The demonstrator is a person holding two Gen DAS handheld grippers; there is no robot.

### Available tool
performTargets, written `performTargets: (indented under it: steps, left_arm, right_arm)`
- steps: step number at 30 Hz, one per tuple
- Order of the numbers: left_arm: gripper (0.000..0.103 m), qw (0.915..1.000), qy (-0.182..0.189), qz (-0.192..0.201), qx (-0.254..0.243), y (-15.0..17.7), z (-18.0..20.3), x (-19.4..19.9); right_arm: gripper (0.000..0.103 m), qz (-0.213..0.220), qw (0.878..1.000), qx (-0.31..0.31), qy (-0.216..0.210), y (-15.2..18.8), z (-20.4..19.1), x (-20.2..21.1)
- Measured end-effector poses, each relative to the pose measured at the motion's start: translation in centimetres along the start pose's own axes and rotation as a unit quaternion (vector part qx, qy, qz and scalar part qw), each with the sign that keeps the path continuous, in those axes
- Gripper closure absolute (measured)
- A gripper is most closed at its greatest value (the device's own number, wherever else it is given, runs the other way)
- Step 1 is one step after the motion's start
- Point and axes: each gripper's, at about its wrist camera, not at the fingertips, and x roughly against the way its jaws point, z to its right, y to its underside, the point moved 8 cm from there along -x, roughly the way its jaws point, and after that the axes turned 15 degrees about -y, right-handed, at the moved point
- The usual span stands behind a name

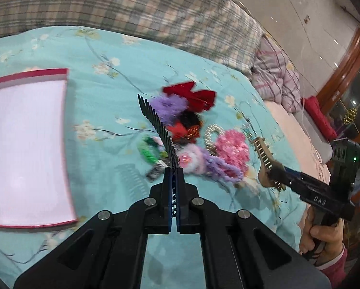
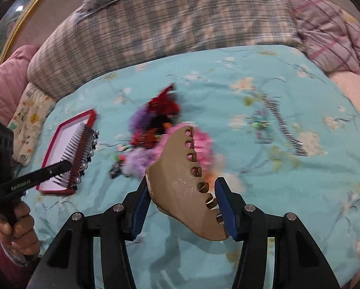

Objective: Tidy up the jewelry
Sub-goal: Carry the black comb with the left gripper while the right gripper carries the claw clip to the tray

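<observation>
My left gripper is shut on a black hair comb with a red, beaded spine, held above the bed; it also shows in the right wrist view. My right gripper is shut on a tan claw clip, also seen in the left wrist view. A pile of hair accessories lies on the turquoise bedspread: a red bow, purple and pink scrunchies, green ties. A shallow red-rimmed box with a white inside lies at left.
A silver comb and small beaded pieces lie on the bedspread to the right of the pile. Plaid pillows and a pink quilt line the far edge. A wooden cabinet stands beyond the bed.
</observation>
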Motion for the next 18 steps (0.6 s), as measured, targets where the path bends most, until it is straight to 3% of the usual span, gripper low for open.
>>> performTargets:
  steps: [18]
  left_arm:
    - [0.103,0.9911,-0.088,0.036,0.094,-0.1,-14.7,4.1]
  right_arm:
    - [0.049,-0.065,0.987,0.084,-0.121,-0.2,-15.9,-11.0]
